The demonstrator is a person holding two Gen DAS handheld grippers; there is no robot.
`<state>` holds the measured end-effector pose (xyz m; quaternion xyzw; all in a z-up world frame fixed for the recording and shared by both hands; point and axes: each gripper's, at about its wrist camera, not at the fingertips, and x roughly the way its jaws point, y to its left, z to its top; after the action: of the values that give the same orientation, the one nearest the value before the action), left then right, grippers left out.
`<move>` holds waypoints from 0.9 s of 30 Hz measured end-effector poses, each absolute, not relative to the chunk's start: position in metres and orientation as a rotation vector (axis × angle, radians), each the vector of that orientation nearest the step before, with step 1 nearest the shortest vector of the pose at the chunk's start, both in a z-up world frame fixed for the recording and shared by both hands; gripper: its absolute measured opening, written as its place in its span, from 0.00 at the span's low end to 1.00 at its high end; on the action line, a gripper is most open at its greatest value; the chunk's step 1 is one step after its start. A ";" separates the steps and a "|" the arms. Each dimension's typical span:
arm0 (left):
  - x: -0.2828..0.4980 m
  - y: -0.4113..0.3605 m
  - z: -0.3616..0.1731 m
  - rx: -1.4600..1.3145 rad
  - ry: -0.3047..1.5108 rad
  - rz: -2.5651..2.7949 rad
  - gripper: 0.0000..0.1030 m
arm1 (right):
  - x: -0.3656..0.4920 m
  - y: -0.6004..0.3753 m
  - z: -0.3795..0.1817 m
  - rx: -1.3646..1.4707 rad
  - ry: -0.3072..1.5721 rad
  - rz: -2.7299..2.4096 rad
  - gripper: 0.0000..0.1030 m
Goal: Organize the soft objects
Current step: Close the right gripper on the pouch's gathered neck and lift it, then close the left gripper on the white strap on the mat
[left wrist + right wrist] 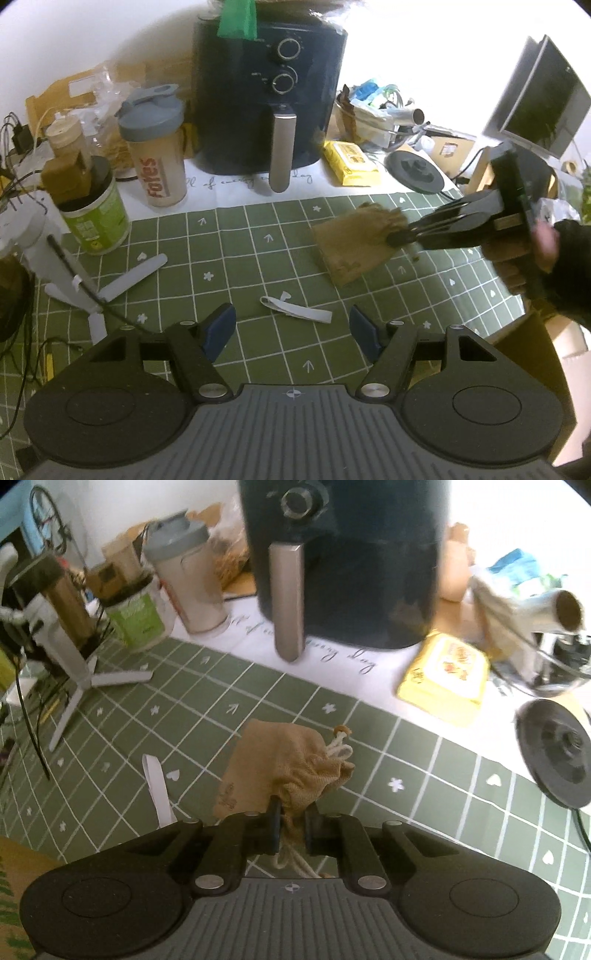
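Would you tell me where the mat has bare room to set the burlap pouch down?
Free: green mat between the white strap, tripod leg and air fryer. Crowded: the back row, from the green canister and shaker to the yellow pack.

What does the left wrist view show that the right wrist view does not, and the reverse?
Only the left wrist view: the open left gripper with nothing between its blue pads, the right gripper seen from outside with the person's hand, a monitor.
Only the right wrist view: the drawstring cord running back between the shut fingers, the pouch's wooden bead.
Both: the burlap drawstring pouch gripped at its gathered neck, air fryer, shaker bottle, yellow packet, white strap, green grid mat.
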<state>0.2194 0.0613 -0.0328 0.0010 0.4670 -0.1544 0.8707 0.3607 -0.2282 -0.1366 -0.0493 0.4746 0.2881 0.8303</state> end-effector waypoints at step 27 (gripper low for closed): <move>0.308 0.050 -0.167 -0.009 1.251 -0.507 0.64 | 0.281 -0.313 -0.058 0.216 0.873 0.408 0.14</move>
<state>0.3083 0.0499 -0.1675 -0.0044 0.5792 -0.2345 0.7807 0.2808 -0.3126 -0.0578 0.1037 0.4190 0.1956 0.8806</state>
